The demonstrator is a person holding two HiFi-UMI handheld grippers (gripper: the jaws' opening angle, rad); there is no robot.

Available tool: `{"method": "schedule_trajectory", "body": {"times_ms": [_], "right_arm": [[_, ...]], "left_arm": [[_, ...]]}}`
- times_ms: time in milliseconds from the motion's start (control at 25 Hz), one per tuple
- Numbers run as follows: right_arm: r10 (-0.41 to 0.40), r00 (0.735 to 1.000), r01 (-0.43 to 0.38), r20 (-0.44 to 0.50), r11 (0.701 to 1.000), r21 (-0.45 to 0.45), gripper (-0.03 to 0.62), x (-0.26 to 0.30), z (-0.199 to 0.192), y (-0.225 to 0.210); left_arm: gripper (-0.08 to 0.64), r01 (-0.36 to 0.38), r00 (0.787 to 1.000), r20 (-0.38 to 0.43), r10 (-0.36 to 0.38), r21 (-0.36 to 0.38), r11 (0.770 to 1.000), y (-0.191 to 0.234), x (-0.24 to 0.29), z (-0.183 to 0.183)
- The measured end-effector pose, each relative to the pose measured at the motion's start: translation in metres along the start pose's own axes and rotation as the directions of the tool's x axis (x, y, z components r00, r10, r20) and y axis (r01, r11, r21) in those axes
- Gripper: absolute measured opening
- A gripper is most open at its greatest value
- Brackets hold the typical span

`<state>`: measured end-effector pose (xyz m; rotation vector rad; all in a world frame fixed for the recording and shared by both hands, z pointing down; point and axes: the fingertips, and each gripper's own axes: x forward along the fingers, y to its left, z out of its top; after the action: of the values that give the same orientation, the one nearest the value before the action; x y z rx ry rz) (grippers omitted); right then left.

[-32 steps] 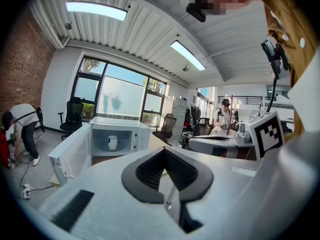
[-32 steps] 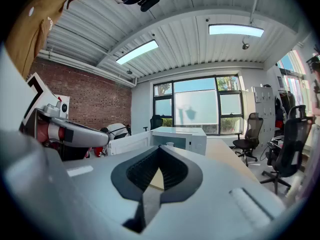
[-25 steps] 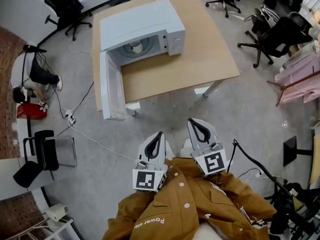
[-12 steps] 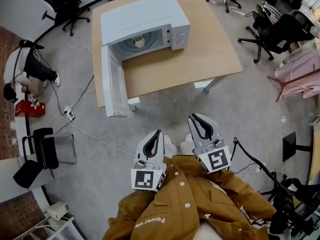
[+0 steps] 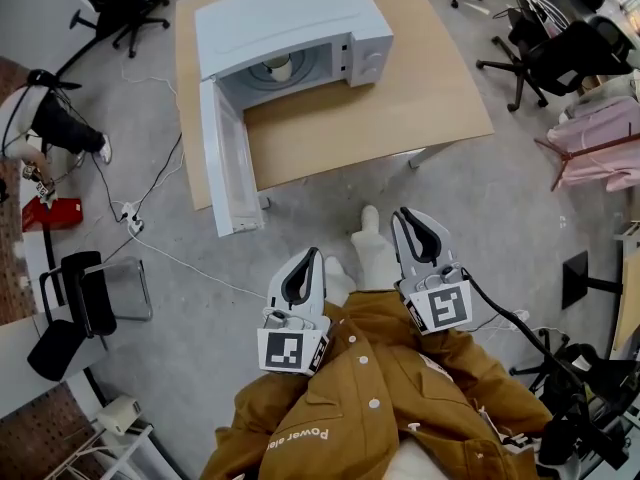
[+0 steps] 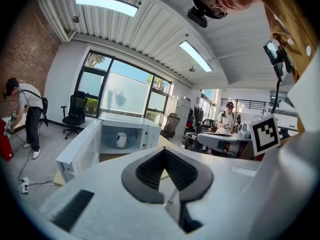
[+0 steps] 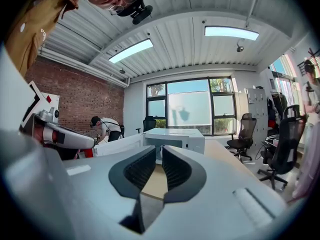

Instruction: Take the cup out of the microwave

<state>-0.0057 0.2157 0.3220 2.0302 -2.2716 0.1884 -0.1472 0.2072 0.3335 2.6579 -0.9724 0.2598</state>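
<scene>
Wooden surface (image 5: 400, 93) carries a white microwave (image 5: 285, 18) at its far left end. Its door (image 5: 228, 163) hangs wide open past the surface's edge. The white cup (image 5: 281, 66) stands upright inside on the turntable. The rest of the surface is bare. Grey concrete floor (image 5: 490, 208) has a white cable (image 5: 175, 266) trailing across it. Black office chairs (image 5: 545, 53) stand to the right. Left gripper (image 5: 313, 256) has its jaws together and empty. Right gripper (image 5: 405, 216) has its jaws slightly apart and empty. Both are well short of the surface.
</scene>
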Motion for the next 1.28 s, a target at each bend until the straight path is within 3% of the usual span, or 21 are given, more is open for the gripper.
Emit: {"method": "schedule_trajectory", "body": {"times_ms": [320, 480, 600, 760, 1000, 1280], "right_arm": [[0.074, 0.997, -0.074, 0.009, 0.997, -0.014, 0.046, 0.068, 0.009, -0.042], [0.104, 0.991, -0.103, 0.08, 0.994, -0.02, 0.046, 0.111, 0.028, -0.08], [0.135, 0.989, -0.135, 0.064, 0.991, -0.008, 0.046, 0.134, 0.031, -0.103], [0.169, 0.984, -0.168, 0.048, 0.986, -0.013, 0.052, 0.161, 0.031, -0.124], [0.25, 0.968, -0.249, 0.035, 0.968, -0.022, 0.092, 0.212, 0.019, -0.112], [0.281, 0.959, -0.278, 0.045, 0.959, -0.054, 0.198, 0.295, -0.017, -0.086]], "left_arm": [[-0.002, -0.04, 0.997, 0.058, 0.042, -0.028, 0.999, 0.017, 0.081, 0.034], [-0.002, -0.06, 0.998, 0.028, 0.06, -0.014, 0.998, 0.024, 0.139, 0.039], [-0.002, -0.076, 0.997, -0.016, 0.076, 0.023, 0.997, 0.028, 0.17, 0.041], [-0.002, -0.104, 0.993, 0.046, 0.105, -0.012, 0.994, 0.023, 0.201, 0.065], [-0.002, -0.143, 0.989, 0.031, 0.145, -0.044, 0.989, 0.041, 0.212, 0.068], [-0.002, -0.184, 0.981, 0.04, 0.188, -0.095, 0.978, 0.076, 0.215, 0.054]]}}
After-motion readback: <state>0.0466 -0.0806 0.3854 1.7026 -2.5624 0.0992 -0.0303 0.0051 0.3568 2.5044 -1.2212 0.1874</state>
